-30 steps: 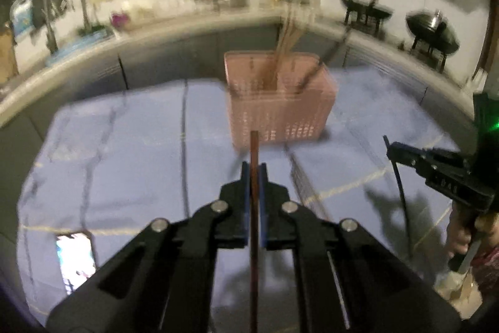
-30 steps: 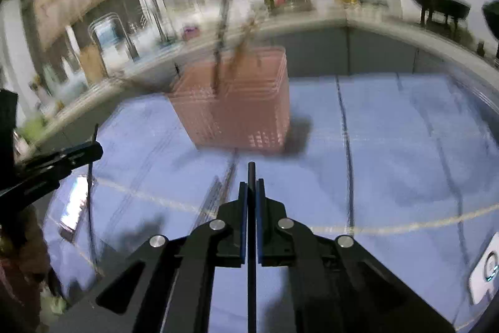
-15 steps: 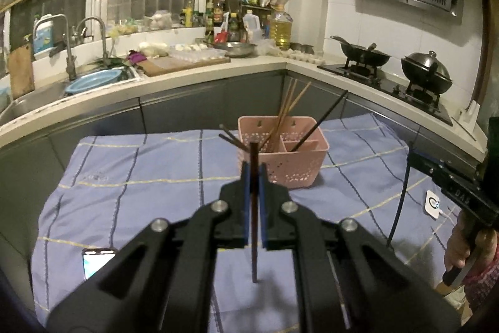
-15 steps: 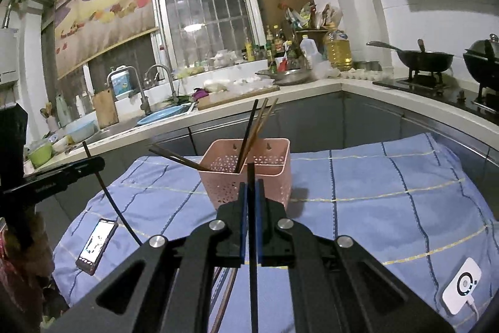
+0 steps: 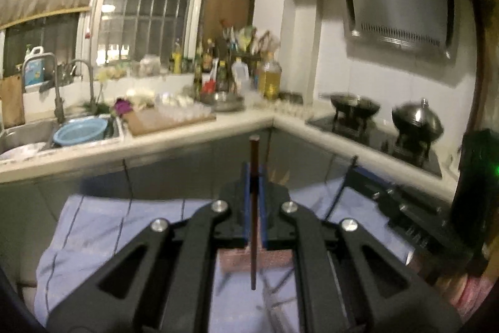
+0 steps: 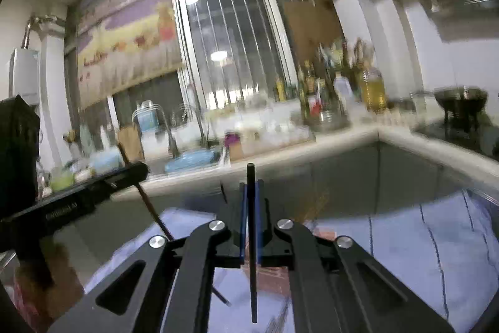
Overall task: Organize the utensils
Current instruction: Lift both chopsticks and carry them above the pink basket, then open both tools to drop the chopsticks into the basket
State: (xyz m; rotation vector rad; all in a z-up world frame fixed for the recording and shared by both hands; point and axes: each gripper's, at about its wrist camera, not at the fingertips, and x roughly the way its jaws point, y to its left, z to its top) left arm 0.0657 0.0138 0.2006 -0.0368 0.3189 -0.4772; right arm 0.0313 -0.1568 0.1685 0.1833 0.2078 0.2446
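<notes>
My left gripper (image 5: 254,177) is shut on a reddish-brown chopstick (image 5: 254,208) held upright between its pads. My right gripper (image 6: 250,195) is shut on a black chopstick (image 6: 252,239), also upright. The pink utensil basket (image 5: 259,259) shows only as a strip low behind the left jaws, and as a pink patch (image 6: 274,276) behind the right jaws. The right gripper appears at the right of the left wrist view (image 5: 358,173). The left gripper appears at the left of the right wrist view (image 6: 137,173), with its chopstick slanting down.
A blue cloth (image 5: 103,227) covers the table. Behind it runs a kitchen counter with a sink (image 5: 28,133), a blue bowl (image 5: 80,130), bottles (image 5: 271,77) and a stove with woks (image 5: 416,117). Loose chopsticks lie on the cloth near the basket (image 5: 274,292).
Both grippers have risen and tilted up, still holding their chopsticks. The basket has dropped from mid-view to behind the jaws, and the counter and window now fill the views.
</notes>
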